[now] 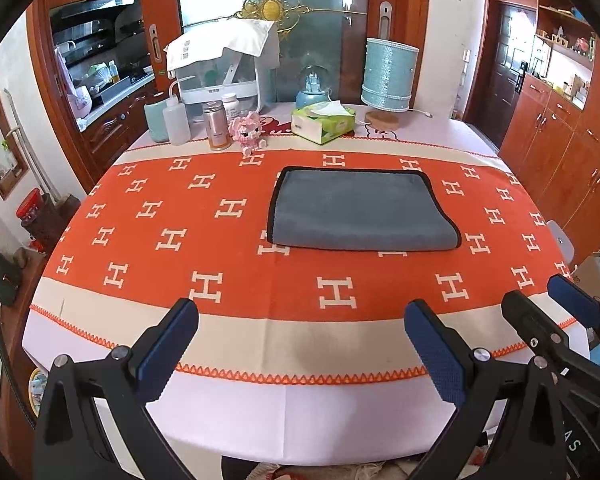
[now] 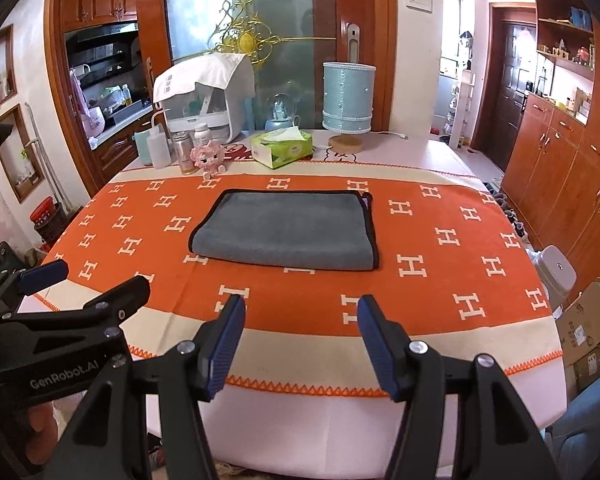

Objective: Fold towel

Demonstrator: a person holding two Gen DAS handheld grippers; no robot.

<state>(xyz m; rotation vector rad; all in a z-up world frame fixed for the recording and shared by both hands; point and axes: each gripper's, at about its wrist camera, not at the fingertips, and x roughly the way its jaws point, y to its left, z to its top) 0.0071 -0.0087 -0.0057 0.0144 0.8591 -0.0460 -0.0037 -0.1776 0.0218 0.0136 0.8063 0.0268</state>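
Note:
A grey towel [image 1: 360,210] with black trim lies folded flat on the orange patterned tablecloth [image 1: 180,240]; it also shows in the right wrist view [image 2: 288,232]. My left gripper [image 1: 302,332] is open and empty, held above the table's near edge, well short of the towel. My right gripper [image 2: 300,328] is open and empty, also near the front edge. The right gripper shows at the lower right of the left wrist view [image 1: 548,300]. The left gripper shows at the left of the right wrist view [image 2: 88,276].
At the table's far end stand a green tissue box [image 1: 324,122], a blue cylindrical lamp [image 1: 388,76], a snow globe [image 1: 314,88], a pink toy [image 1: 248,134], bottles [image 1: 216,126] and a white appliance [image 1: 224,68]. Wooden cabinets [image 1: 560,140] line the right wall.

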